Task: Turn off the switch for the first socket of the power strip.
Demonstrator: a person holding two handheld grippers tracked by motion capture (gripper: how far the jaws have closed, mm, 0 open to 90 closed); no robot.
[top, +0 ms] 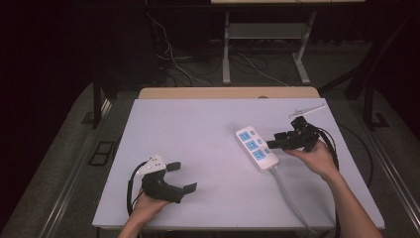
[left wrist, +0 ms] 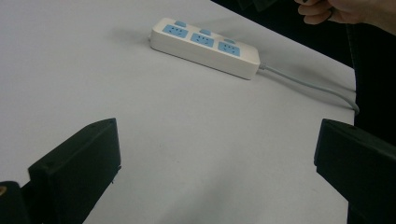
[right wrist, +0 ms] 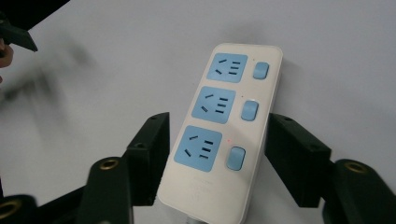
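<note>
Right gripper (right wrist: pixel 217 154) is seen at lower centre of its own view, jaws half spread and straddling the cord end of the white power strip (right wrist: pixel 229 126). One jaw is set just beside each long edge; a thin gap is visible on both sides, so no clamp on the casing is shown. Whether the pads touch it cannot be told for certain.

In the high view the power strip (top: pixel 256 148) is placed right of centre on the white counter (top: pixel 198 148), angled, with its grey cable (top: pixel 292 198) run toward the lower right. The right gripper (top: pixel 273 144) is held against its right side.

Left gripper (top: pixel 182 177) is held at lower left of the high view, jaws spread wide, nothing between them, well apart from the strip. In the left gripper view only bare counter (left wrist: pixel 187 140) is framed between the jaws.
</note>
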